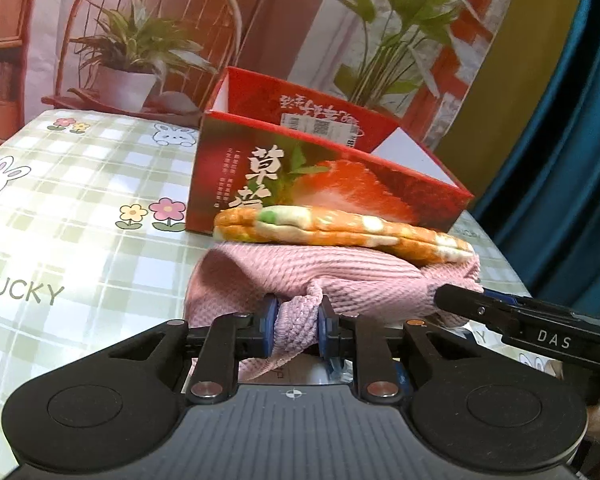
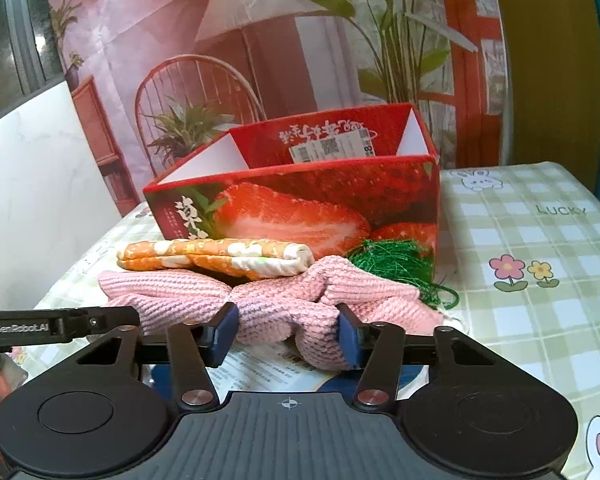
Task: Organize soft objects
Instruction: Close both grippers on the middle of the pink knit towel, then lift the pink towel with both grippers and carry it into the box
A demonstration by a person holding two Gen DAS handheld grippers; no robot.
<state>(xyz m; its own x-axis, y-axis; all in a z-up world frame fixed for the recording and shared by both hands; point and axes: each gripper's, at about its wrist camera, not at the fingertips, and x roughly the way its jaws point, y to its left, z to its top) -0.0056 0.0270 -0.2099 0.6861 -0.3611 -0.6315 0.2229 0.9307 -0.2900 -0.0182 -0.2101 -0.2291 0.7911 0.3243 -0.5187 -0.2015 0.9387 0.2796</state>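
The pink cloth (image 1: 300,276) is a thick ribbed knit, soft and matt. The orange patterned cloth (image 1: 340,230) on it looks smoother — a printed, padded fabric. The strawberry box (image 2: 300,204) is glossy printed cardboard. The green tassel (image 2: 396,260) is fine shiny thread. The counter (image 1: 80,208) cover is smooth, slightly shiny — like vinyl.
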